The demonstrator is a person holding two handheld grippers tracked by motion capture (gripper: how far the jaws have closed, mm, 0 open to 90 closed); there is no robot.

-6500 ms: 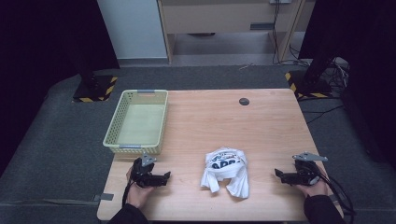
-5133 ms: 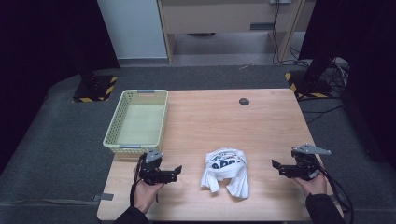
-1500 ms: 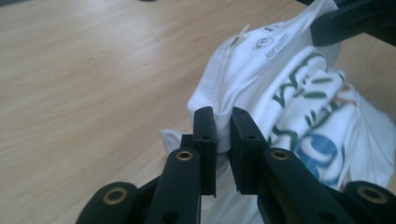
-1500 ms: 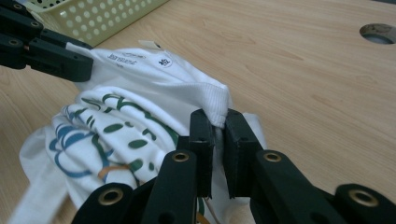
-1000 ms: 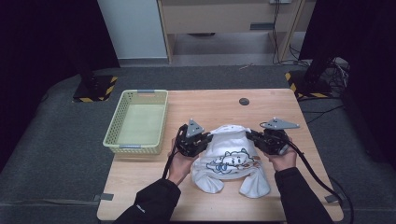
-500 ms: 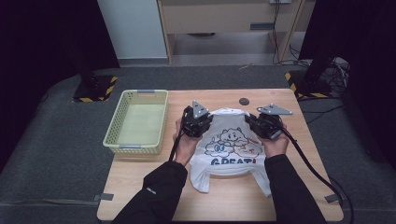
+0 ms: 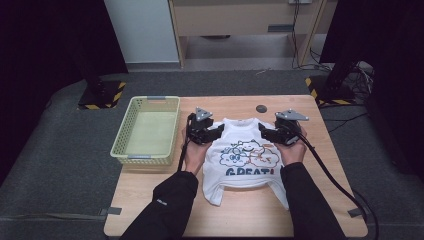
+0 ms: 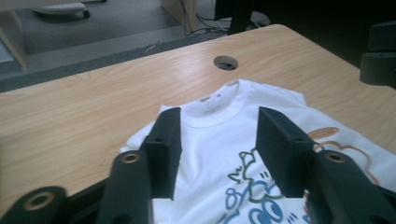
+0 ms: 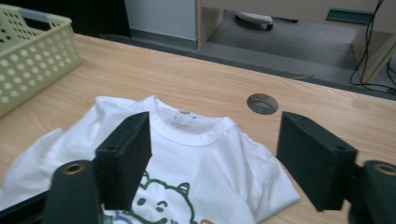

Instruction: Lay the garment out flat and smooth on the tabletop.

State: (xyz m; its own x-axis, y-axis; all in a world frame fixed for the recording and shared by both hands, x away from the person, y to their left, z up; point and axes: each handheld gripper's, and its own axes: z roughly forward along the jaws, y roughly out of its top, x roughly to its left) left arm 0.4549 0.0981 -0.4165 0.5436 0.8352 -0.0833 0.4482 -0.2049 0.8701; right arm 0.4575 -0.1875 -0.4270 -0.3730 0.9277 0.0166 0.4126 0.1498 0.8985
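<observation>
While both hands sit at the shirt's shoulders, the white T-shirt lies face-up and spread flat on the wooden table, roughly table centre, collar toward 12 o'clock, hem toward 6. Print on chest: cartoon clouds in blue, green and orange, blue lettering under it. One lower corner of the shirt is bunched at about 7 o'clock of the garment.

Left gripper at the shirt's 10 o'clock shoulder, jaws have just been opening, now released. In the left gripper view its black pads stand apart over the fabric, collar visible between them at 12 o'clock, nothing pinched.

Right gripper at the shirt's 2 o'clock shoulder, jaws also just been opening, now released and wide. In the right gripper view, the pads straddle the collar and shoulder; cloth lies below them, not clamped.

Yellow-green mesh basket at 9 o'clock of the shirt, near the left hand, apart from the shirt. Round cable hole in the tabletop at 12 o'clock of the collar, close but not touching. Black cable trails from the right gripper toward 5 o'clock. Dark sleeves enter from 6 o'clock.
</observation>
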